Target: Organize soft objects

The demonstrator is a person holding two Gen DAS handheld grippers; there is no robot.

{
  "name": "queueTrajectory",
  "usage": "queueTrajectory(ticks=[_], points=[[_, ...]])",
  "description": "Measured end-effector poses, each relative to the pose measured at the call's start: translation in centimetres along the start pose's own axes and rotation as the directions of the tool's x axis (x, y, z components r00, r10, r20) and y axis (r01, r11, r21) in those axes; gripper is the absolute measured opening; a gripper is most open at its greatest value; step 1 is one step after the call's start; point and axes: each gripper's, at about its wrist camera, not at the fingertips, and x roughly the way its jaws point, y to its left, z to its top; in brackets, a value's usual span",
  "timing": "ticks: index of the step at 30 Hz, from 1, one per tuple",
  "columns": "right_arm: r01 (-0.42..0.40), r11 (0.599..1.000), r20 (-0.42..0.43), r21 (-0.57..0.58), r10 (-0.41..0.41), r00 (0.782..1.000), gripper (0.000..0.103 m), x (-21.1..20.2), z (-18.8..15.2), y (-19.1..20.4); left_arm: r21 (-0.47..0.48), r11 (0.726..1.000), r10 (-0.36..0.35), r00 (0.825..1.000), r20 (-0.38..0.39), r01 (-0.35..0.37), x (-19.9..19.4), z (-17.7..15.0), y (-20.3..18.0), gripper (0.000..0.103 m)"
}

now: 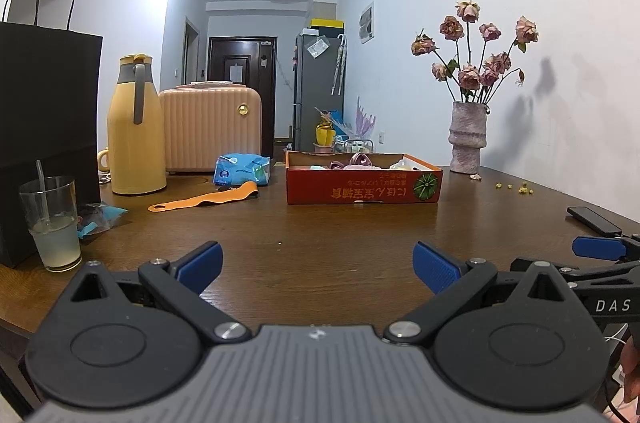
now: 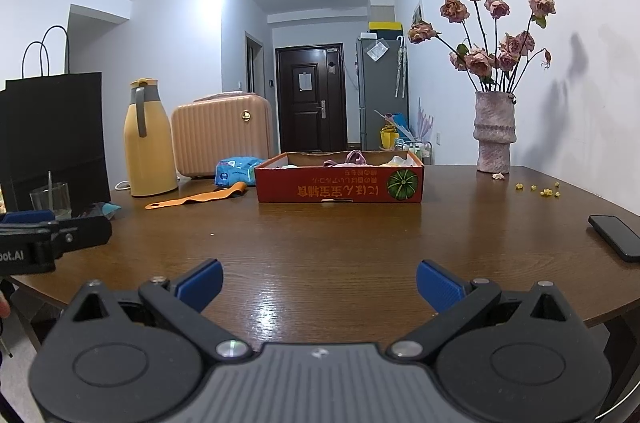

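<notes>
brown wood counter (image 1: 340,231), glossy, seen low from both wrist views. left claw (image 1: 318,265) spread wide, blue pads (image 1: 202,261) far apart, nothing between them, hovering over bare wood at 6 o'clock. right claw (image 2: 320,283) same: wide open, empty, pads (image 2: 438,285) well apart, over the near counter edge. right claw's blue tip visible at 3 o'clock of left view; left claw body at 9 o'clock of right view.

red cardboard box (image 1: 364,185) at 12 o'clock, lidless, printed text upside down, green pumpkin picture on front right corner. soft objects (image 1: 358,161) piled inside: pink, purple, pale yellow bits poking over the rim, hard to tell apart. in right view same box (image 2: 338,187) at 12, slightly left.

orange strap (image 1: 204,201) flat on counter at 10 o'clock, left of box, apart from it. blue soft pack (image 1: 240,169) just behind the strap's far end, near the box's left side.

yellow thermos (image 1: 136,127) at 10, upright, pink suitcase (image 1: 210,127) just beside it. black paper bag (image 1: 48,127) at 9, glass with straw (image 1: 52,223) in front of it, cloudy liquid low inside. blue wrapper (image 1: 100,217) beside glass.

pink vase (image 1: 466,137) with dried roses at 1 o'clock, close to the box's far right corner. yellow crumbs (image 1: 520,188) right of vase. black phone (image 2: 614,237) flat at 3 o'clock of right view.
</notes>
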Motion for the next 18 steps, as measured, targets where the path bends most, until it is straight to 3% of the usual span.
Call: queueTrajectory(ticks=[18], points=[[-0.004, 1.0, -0.006, 0.001, 0.004, 1.0, 0.103, 0.06, -0.14, 0.02, -0.004, 1.0, -0.011, 1.0, 0.005, 0.011, -0.03, 0.03, -0.05, 0.103]])
